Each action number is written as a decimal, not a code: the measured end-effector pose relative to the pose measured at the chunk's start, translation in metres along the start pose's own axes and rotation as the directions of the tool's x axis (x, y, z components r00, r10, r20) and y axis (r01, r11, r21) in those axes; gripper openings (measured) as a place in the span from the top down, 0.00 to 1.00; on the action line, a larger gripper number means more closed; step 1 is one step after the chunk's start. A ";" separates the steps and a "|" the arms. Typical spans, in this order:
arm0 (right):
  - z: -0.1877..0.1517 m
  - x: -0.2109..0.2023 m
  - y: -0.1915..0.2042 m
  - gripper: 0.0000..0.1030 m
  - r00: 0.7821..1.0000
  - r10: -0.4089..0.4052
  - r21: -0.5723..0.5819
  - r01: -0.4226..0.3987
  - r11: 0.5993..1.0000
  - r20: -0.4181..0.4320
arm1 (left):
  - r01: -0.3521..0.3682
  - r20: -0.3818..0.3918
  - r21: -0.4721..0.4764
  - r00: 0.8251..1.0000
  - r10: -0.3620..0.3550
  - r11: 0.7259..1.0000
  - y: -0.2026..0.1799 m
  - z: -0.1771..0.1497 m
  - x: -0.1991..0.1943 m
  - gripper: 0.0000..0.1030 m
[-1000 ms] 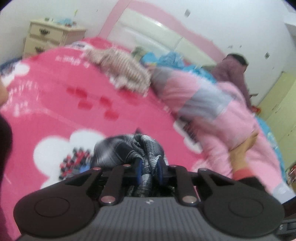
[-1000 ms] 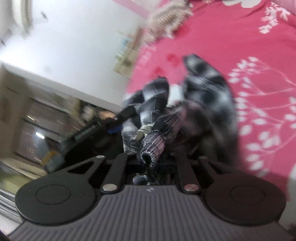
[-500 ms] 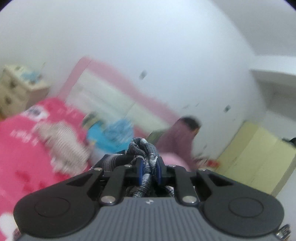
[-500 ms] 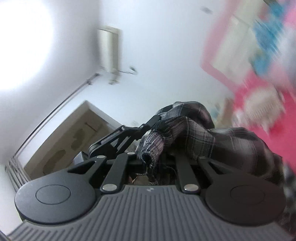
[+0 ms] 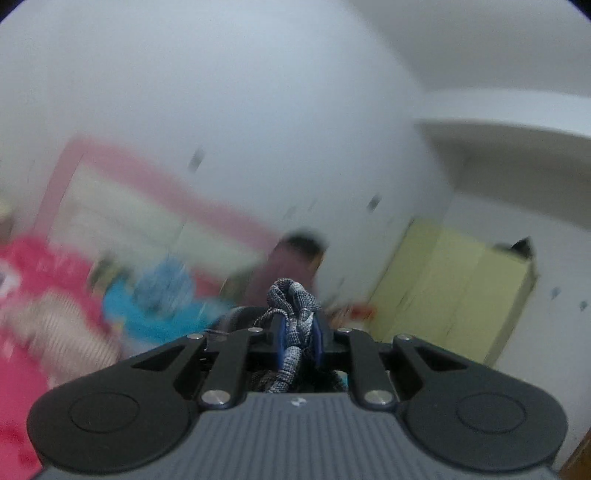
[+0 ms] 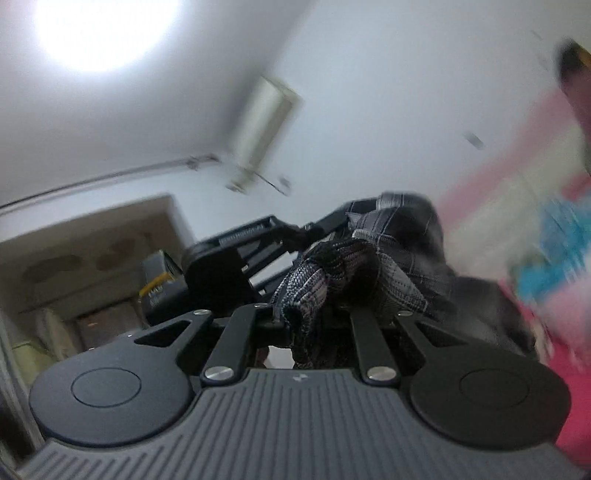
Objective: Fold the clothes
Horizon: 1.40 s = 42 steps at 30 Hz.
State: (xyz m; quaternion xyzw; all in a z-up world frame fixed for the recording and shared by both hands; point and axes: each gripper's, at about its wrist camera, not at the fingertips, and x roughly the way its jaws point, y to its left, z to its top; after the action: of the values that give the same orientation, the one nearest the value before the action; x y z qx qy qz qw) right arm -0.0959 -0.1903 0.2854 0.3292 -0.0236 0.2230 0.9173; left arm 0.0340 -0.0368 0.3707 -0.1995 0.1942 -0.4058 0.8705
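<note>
Left wrist view: grey-and-black plaid fabric garment (image 5: pixel 293 299) is gripped by left gripper (image 5: pixel 297 338) jaws; right gripper (image 6: pixel 295 314) likewise, pointed toward 12 o'clock. Lift-and-spread step judged; lowering flat onto red bed (image 5: pixel 22 280) needed next.

Your left wrist fisheye looks forward over its black two-finger left gripper (image 5: pixel 297 338), facing about level toward the blurred pink-framed cream headboard (image 5: pixel 155 206) at centre left and the pale yellow wardrobe doors (image 5: pixel 454 295) at right. Your right wrist fisheye sits close behind the right gripper (image 6: pixel 306 317), rolled and tilted upward, taking in the glaring round ceiling light (image 6: pixel 99 29) at upper left and the white wall air conditioner (image 6: pixel 262 125) at upper centre. Both views share the dark grey checked garment (image 6: pixel 388 266), close to the lens, and the headboard; the right view also shows the left gripper at centre left.
</note>
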 end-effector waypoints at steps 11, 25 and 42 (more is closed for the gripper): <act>-0.265 0.074 -0.149 0.87 0.729 -0.315 0.117 0.475 0.872 -0.608 | -0.419 -0.394 -0.133 0.854 0.340 0.898 0.298 -0.188 0.032 0.89; -0.217 0.113 -0.141 0.52 0.584 -0.280 -0.111 0.307 0.945 -0.762 | -0.495 -0.417 -0.222 0.827 0.377 0.840 0.341 -0.189 -0.033 0.33; -0.200 0.144 -0.131 0.17 0.565 -0.390 -0.630 -0.325 0.705 -0.727 | -0.389 -0.570 -0.224 0.796 0.203 0.894 0.167 -0.329 -0.093 0.20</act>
State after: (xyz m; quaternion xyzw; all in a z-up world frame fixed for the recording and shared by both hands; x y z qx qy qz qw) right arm 0.0683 -0.1003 0.0790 -0.1927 0.3298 0.3032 0.8730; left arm -0.0807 0.0723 0.0246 -0.1885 0.5221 -0.2633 0.7890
